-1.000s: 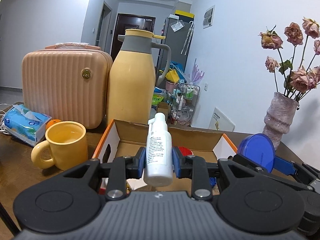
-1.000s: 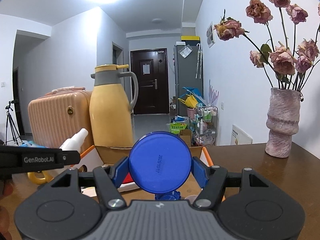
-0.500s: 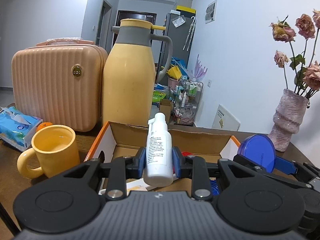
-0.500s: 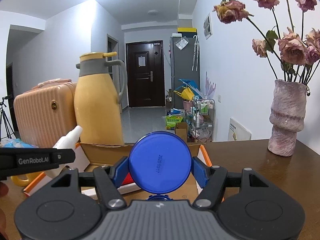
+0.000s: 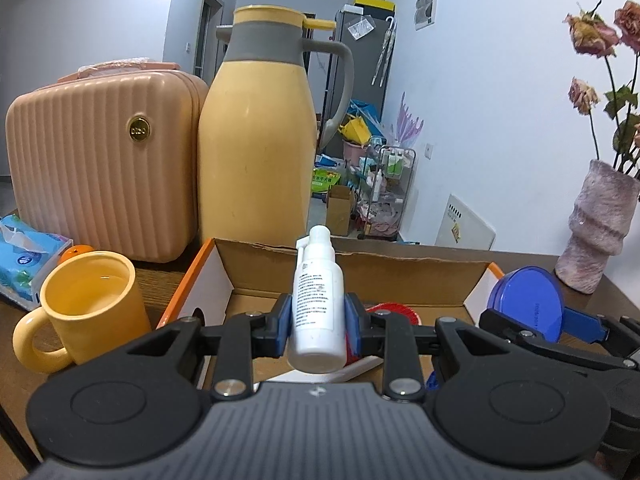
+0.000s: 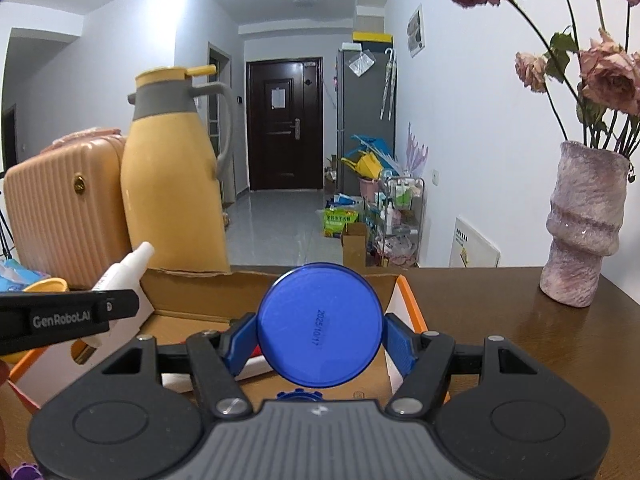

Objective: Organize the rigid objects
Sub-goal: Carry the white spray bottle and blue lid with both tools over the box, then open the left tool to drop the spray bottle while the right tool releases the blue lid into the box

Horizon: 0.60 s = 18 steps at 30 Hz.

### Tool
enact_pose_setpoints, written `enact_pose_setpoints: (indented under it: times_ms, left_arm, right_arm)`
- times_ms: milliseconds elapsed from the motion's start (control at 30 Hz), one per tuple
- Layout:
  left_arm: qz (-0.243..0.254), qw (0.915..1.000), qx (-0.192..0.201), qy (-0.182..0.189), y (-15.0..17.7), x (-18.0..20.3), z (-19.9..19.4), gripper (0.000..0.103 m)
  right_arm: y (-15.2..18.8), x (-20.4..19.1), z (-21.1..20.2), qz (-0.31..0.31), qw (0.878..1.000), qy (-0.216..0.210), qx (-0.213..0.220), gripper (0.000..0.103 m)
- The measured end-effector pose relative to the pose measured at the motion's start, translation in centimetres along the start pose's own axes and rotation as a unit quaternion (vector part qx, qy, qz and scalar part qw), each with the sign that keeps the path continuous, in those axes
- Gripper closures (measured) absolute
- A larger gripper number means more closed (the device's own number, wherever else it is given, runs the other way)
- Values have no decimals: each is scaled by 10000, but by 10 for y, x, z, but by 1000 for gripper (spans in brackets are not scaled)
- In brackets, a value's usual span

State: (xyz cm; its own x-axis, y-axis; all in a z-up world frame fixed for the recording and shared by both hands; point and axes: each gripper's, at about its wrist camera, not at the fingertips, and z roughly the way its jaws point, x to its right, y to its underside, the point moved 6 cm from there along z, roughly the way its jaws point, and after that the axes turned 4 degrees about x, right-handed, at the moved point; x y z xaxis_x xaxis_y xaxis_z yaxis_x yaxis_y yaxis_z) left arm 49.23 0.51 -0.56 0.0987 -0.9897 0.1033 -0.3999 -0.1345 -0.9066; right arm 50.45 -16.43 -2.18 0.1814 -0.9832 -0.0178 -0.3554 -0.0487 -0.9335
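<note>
Carrying one item in each gripper, the person is at the step of bringing things to the cardboard box (image 5: 352,270), which stands open on the wooden table (image 6: 520,320). The left gripper (image 5: 316,322) pinches a white spray bottle (image 5: 318,304) by its body, nozzle up, and the bottle hangs over the near part of the box. The right gripper (image 6: 320,340) pinches a round blue lid (image 6: 319,324) by its edges, flat face toward the camera, above the right side of the box. Some things lie inside the box already, among them a red one (image 5: 394,310), but they are mostly hidden. The next move, I think, calls for lowering each item into a free place on the box floor and only then spreading the pads. The bottle is narrow, so it may fall over if it is released upright. The yellow mug (image 5: 86,312) stands just beside the box on the left.
</note>
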Motion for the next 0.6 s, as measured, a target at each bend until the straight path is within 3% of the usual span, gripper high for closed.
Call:
enact_pose_setpoints:
  times_ms: [333, 367, 467, 533, 600]
  left_arm:
    - [158, 9994, -278, 100, 9, -1, 18, 74]
    - [176, 9992, -320, 136, 10, -1, 18, 70]
    - [172, 9996, -221, 70, 9, -3, 13, 22]
    - [190, 9998, -43, -99, 6, -5, 8, 17]
    - [148, 9998, -37, -157, 5, -8, 7, 5]
  right_arm:
    - [13, 5, 17, -25, 9991, -23, -425, 36]
    - [15, 6, 18, -10, 9989, -20, -467, 36]
    - [16, 10, 18, 42, 9989, 74, -465, 28]
    - [15, 12, 15, 65, 9991, 115, -392, 15]
    - [14, 13, 14, 35, 9991, 118, -411, 12]
